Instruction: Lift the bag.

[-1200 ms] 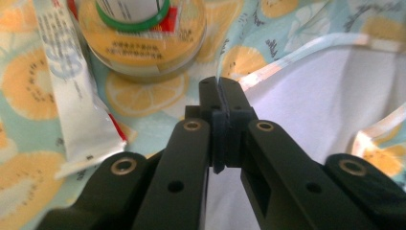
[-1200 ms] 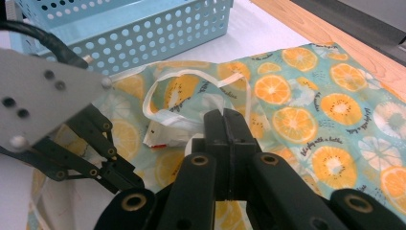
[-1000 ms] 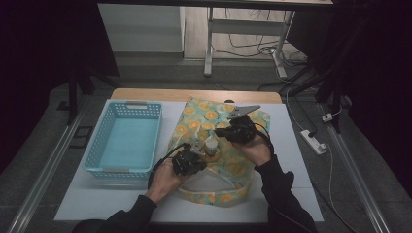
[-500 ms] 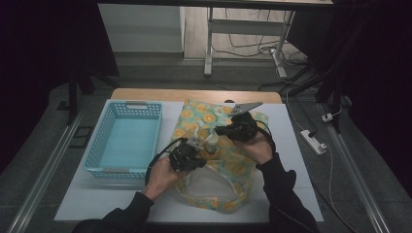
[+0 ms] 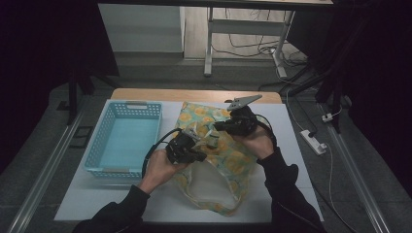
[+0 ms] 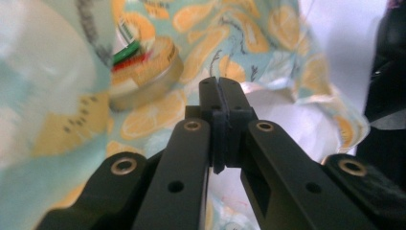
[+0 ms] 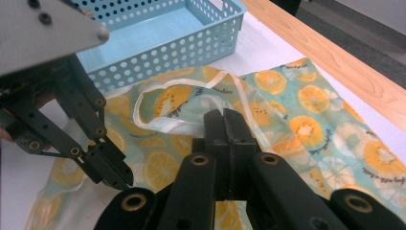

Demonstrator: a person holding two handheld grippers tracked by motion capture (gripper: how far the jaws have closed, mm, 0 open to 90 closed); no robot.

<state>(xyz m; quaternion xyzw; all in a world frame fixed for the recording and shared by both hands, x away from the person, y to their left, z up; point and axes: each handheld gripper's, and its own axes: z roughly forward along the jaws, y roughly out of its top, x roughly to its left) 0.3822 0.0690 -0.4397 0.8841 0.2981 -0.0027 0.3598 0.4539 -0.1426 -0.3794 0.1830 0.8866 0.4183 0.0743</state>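
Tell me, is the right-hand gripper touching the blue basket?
Apart. The high view shows the right gripper over the bag, with bare fabric between it and the blue basket.

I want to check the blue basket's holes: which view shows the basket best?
The right gripper view: the basket is close, its perforated wall sharp. The high view shows the whole basket, but small, left of the fruit-print bag. The left gripper view faces the bag.

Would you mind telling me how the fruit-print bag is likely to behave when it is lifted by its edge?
The fruit-print bag will probably sag and fold, since its thin fabric already lies crumpled. The small tin resting against the cloth may slide or roll as the cloth shifts. Its loose handle strap could snag.
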